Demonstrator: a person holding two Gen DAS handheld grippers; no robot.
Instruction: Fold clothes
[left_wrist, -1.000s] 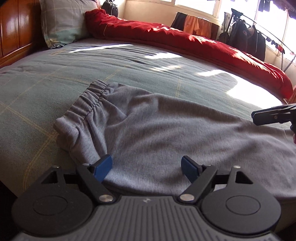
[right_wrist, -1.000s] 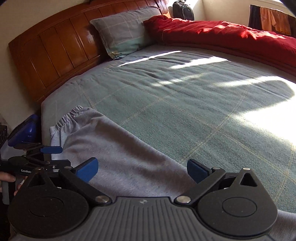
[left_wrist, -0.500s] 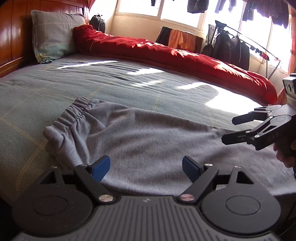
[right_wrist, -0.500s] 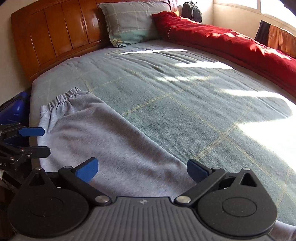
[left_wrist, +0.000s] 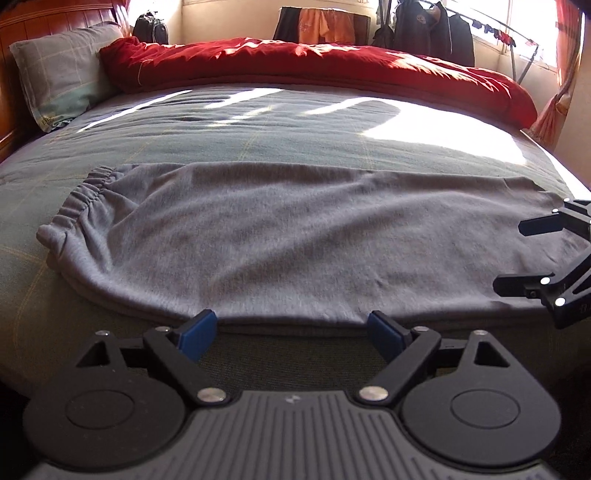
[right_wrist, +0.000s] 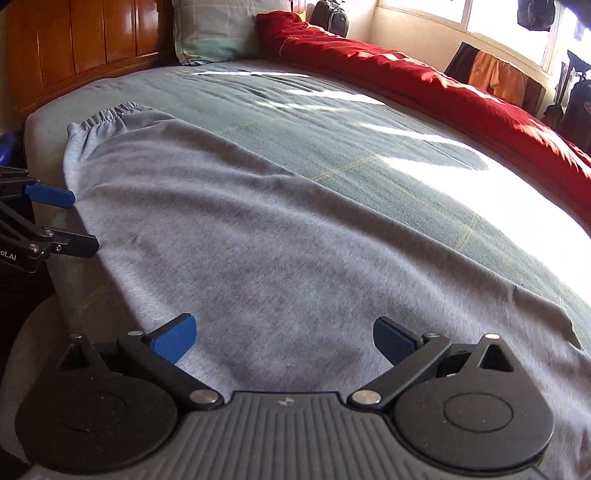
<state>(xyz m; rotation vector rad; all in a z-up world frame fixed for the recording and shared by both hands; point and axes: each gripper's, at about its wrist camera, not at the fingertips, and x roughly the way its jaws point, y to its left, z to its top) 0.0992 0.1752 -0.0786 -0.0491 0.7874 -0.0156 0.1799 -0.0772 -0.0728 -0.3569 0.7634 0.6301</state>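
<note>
- Grey soft knit sweatpants with a gathered elastic waistband (left_wrist: 295, 243): laid out lengthwise along the near edge of the bed, waistband end (left_wrist: 79, 199) toward the wooden headboard, other end running off toward the foot side.
- They look already doubled leg over leg, one long flat strip, mild wrinkles only. My read: first lengthwise fold done, crosswise folds not yet made.
- Left to do, judged from the layout: bring one end over the other once or twice, then tidy into a compact stack.
- Near hem of the pants sits right at the mattress edge, slightly overhanging in the right wrist view (right_wrist: 295, 258).
- Left gripper (left_wrist: 291, 332): blue-padded black two-finger tongs, jaws spread wide, nothing between them. Tips sit just short of the near hem, not clamped on cloth; contact unclear.
- Same gripper seen from the right wrist camera at the left edge (right_wrist: 62, 221), beside the pants edge on the waistband side, jaws apart, empty.
- Right gripper (right_wrist: 284, 338): jaws spread wide, hovering over grey cloth, no fabric pinched between the pads.
- In the left wrist view it shows at the right edge (left_wrist: 532, 254), over the foot-side end of the pants, fingers apart.
- Grey-green checked bedcover (left_wrist: 258, 140) under everything, sun patches on it.
- Red rumpled duvet (left_wrist: 332, 62) bunched along the far side; grey checked pillow (left_wrist: 62, 70) at the headboard (right_wrist: 74, 48).
</note>
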